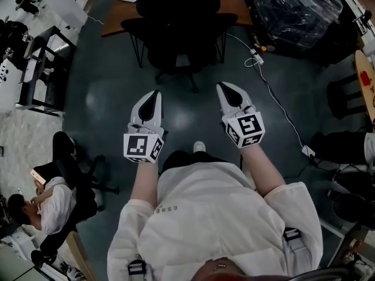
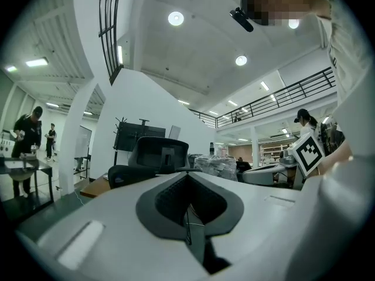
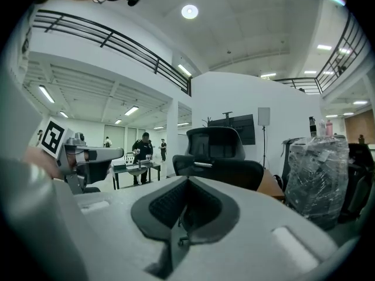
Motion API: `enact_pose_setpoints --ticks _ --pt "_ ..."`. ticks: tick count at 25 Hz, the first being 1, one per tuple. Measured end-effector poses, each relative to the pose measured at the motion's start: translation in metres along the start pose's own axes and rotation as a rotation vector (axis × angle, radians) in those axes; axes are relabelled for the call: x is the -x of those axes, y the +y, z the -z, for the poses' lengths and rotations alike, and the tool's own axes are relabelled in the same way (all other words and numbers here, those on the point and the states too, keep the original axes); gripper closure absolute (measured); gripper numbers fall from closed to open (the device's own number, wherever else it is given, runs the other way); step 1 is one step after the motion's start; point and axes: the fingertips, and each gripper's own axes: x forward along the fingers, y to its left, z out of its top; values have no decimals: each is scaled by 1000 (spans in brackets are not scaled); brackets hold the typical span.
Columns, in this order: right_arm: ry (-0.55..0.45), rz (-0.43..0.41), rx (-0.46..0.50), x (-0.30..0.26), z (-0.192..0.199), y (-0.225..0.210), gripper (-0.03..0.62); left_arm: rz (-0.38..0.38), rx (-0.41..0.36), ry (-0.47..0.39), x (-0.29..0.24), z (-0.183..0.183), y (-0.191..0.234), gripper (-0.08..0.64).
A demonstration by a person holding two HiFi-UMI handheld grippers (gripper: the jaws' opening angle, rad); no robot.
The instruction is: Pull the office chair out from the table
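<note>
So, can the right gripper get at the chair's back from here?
Probably not yet. The chair stands ahead with bare floor between it and the right gripper, so nothing blocks the way, but its jaws are shut.

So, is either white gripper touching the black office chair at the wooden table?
Apart. The head view shows bare dark floor between the black office chair and the left gripper and right gripper.
</note>
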Motion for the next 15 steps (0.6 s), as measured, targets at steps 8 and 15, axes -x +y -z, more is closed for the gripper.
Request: enact_pose_setpoints --ticks 8,15 --pt "17 25 -4 -78 -8 -36 601 20 9 35 -69 11 58 543" --pt "2 112 49 -149 -36 -73 601 115 -12 19 -151 -2 115 543"
